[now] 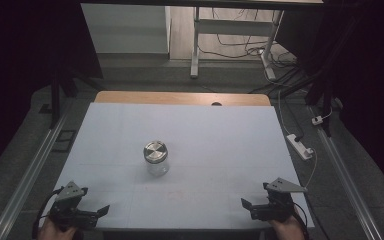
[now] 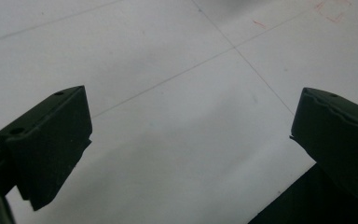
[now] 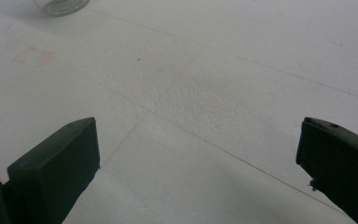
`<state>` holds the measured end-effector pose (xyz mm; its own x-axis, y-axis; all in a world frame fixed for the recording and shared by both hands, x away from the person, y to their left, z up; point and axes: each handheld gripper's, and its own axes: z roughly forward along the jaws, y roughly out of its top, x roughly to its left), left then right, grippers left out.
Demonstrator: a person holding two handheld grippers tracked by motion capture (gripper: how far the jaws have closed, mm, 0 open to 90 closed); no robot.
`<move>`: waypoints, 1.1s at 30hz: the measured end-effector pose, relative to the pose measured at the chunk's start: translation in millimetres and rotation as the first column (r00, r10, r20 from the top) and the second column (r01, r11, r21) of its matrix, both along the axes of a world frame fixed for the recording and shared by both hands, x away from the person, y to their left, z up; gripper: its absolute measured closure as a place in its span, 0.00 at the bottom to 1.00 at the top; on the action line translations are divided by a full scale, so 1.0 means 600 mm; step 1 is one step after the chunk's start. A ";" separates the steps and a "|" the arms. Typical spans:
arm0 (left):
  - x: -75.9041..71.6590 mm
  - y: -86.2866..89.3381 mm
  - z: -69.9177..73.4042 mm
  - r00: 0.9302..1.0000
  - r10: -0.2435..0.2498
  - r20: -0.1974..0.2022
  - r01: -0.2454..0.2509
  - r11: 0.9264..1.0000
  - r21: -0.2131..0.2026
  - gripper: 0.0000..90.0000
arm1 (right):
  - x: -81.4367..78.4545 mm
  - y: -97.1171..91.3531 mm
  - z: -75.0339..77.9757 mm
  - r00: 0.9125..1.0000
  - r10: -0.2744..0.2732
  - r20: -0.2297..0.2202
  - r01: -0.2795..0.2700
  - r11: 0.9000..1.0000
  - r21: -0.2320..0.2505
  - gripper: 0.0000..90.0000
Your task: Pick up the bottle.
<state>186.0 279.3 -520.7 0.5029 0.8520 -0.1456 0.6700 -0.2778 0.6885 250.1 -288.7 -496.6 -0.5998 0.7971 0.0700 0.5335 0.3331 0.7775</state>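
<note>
Now the jar (image 1: 156, 158) stands mid-table, well apart from both grippers. It looks like glass, so slippery and breakable; grab its sides under the lid (image 1: 155, 151). The left gripper (image 1: 101, 211) and right gripper (image 1: 246, 205) are wide open and empty.

Dim room, the white table (image 1: 180, 130) evenly lit from above; soft shadows (blurred, grainy) beneath both jaws.

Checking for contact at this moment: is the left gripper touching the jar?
Apart. High view shows bare table between the left gripper and the jar.
</note>
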 end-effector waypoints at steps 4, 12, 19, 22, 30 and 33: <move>0.000 -0.003 0.006 1.000 -0.004 0.023 0.004 1.000 0.011 0.00 | 0.000 0.000 0.000 1.000 0.003 0.000 -0.003 1.000 0.001 0.00; 0.003 -0.005 0.006 0.999 -0.015 0.033 0.015 1.000 0.006 0.00 | 0.000 0.000 0.000 1.000 0.011 0.003 -0.011 1.000 0.002 0.00; 0.006 -0.010 0.008 0.999 -0.025 0.040 0.025 1.000 0.009 0.00 | 0.001 0.000 0.000 1.000 0.011 0.003 -0.011 1.000 0.005 0.00; 0.008 -0.011 0.010 0.999 -0.033 0.042 0.033 0.999 0.002 0.00 | 0.000 0.000 0.000 1.000 0.010 0.005 -0.010 1.000 0.005 0.00; 0.020 -0.016 0.011 0.996 -0.068 0.063 0.069 0.998 -0.005 0.00 | 0.000 0.001 0.000 1.000 0.010 0.004 -0.010 1.000 0.003 0.00; 0.025 -0.016 0.010 0.995 -0.083 0.062 0.084 0.996 -0.013 0.00 | 0.001 0.000 0.000 1.000 0.010 0.003 -0.010 1.000 0.002 0.00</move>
